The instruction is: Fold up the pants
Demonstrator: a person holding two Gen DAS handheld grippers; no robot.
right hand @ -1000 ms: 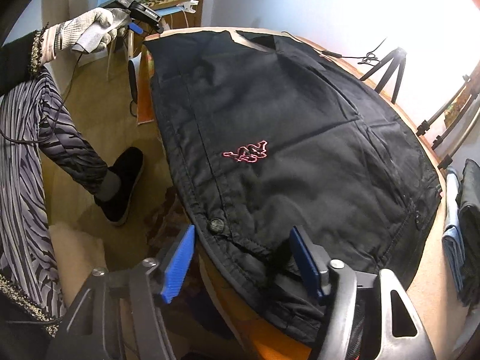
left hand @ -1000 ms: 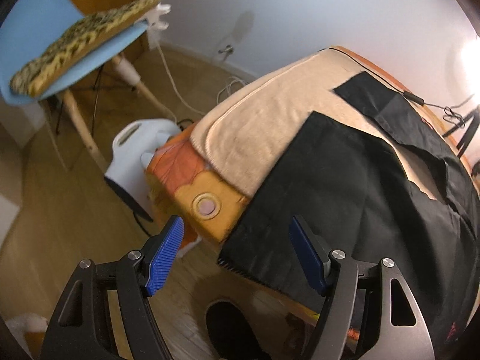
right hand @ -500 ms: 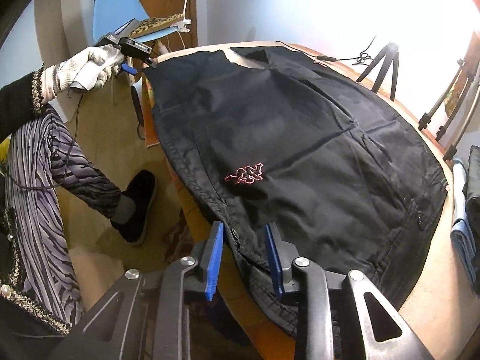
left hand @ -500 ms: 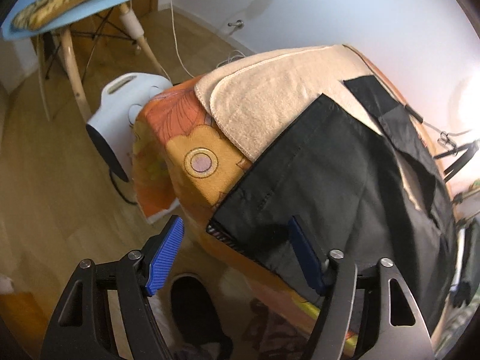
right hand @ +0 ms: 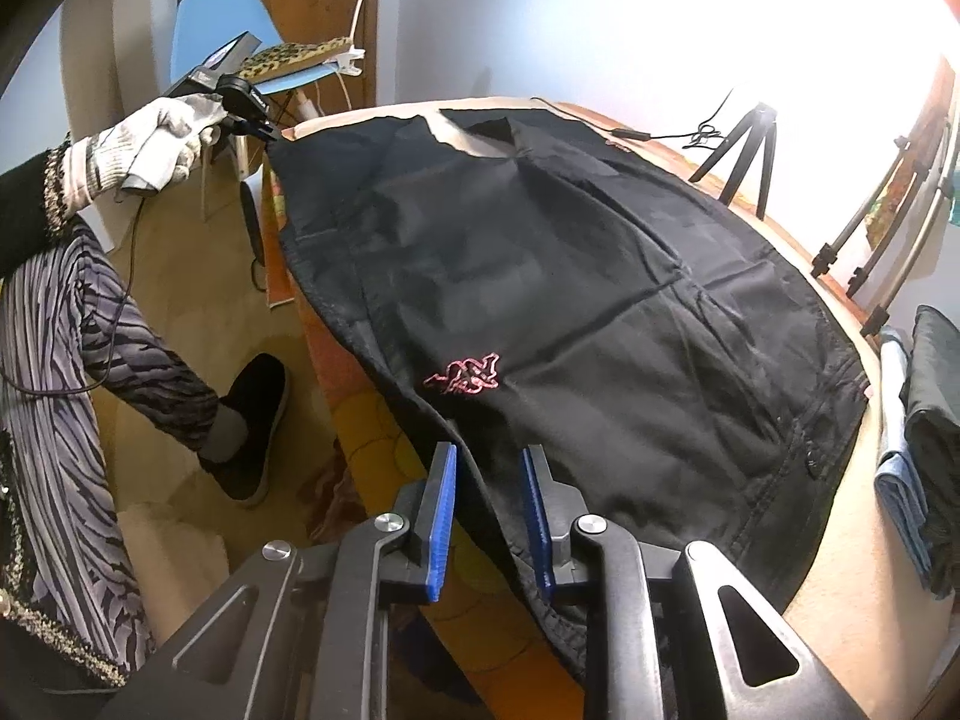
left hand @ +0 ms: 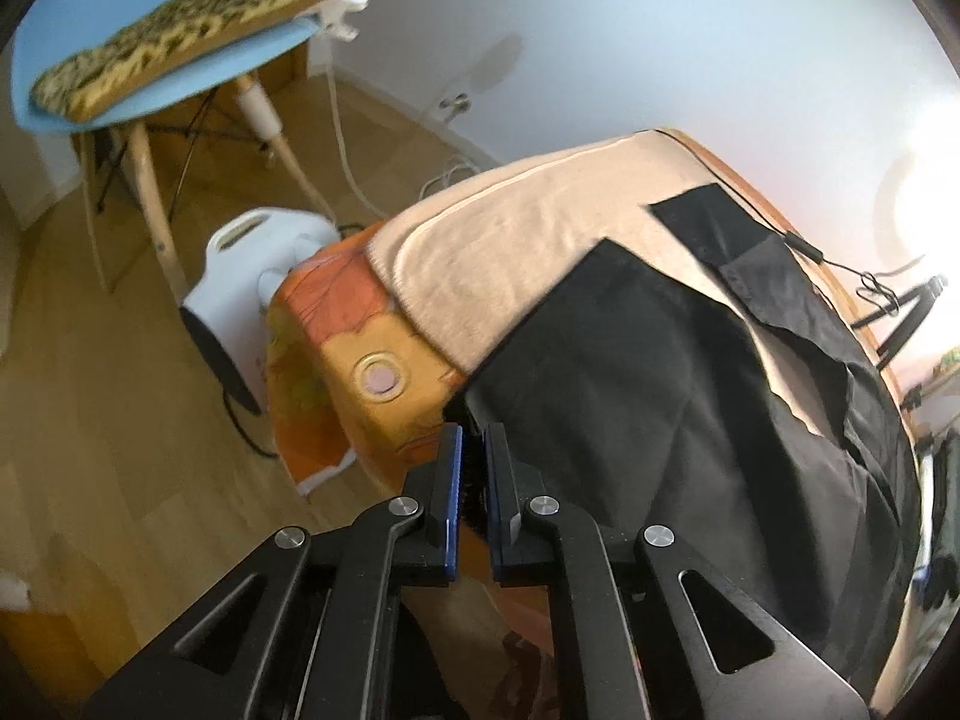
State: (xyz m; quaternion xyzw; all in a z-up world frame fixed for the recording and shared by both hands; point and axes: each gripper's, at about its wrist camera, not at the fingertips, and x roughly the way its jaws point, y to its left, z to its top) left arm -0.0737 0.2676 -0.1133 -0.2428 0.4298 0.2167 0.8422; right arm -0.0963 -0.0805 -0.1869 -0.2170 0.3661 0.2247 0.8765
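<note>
The black woven pants lie spread flat across the table top, waistband toward the right wrist camera and the two legs running to the far end. The cloth is thin and matte with soft creases, stitched seams, and a small pink embroidered logo near the hip. One leg's hem corner hangs over the near table edge in the left wrist view.

The left gripper has its blue ribbed pads closed tight on that hem corner of the pants. The right gripper straddles the side seam near the waist with its blue pads closing in; cloth is between them, but a gap shows on either side of the fold.

Under the pants lies a beige, nappy towel, and beneath it an orange flower-print tablecloth draped over the table's rounded corner. In the right wrist view a white knit-gloved hand holds the left tool at the far hem.

Past the table stand a blue plastic chair with wooden legs and a leopard-print cushion, a white plastic fan heater on wood-plank flooring, and a black tripod against the pale wall.
</note>
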